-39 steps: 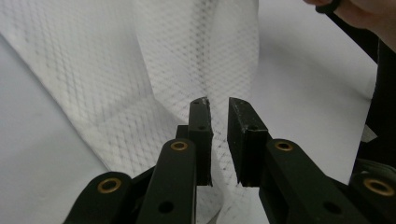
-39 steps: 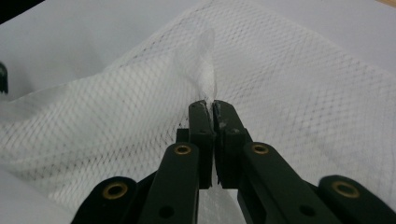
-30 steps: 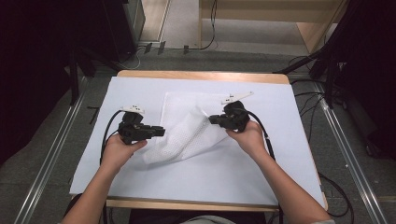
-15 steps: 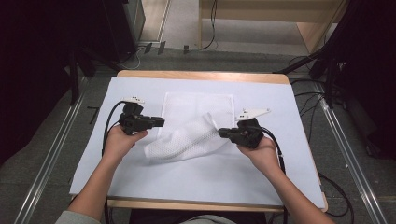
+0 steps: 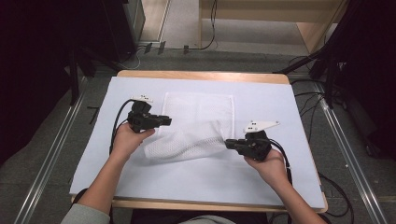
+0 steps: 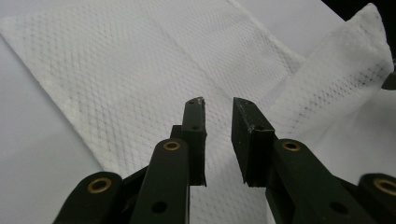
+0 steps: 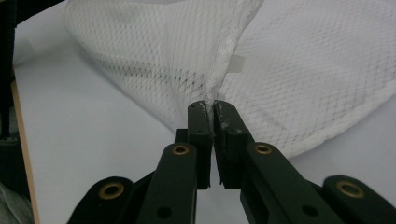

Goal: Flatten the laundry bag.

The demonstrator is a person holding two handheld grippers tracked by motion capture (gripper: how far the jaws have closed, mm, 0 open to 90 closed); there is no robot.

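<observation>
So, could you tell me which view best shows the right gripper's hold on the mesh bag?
The right gripper view: the right gripper pinches the mesh bag corner. The high view shows the bag's layout from afar; the left gripper view shows its lifted fold.

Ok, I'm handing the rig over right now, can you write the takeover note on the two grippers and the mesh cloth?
Left gripper: jaws apart, nothing between them, poised over the flat part of the white mesh cloth.
Right gripper: shut on a bunched corner of the cloth, held lifted off the table on the right side.
Cloth: far half lies flat mid-table; the near part is folded over and drawn toward the right gripper.
Done: one corner gripped and pulled across.
Left: probably lay that corner down and smooth the fold.
</observation>
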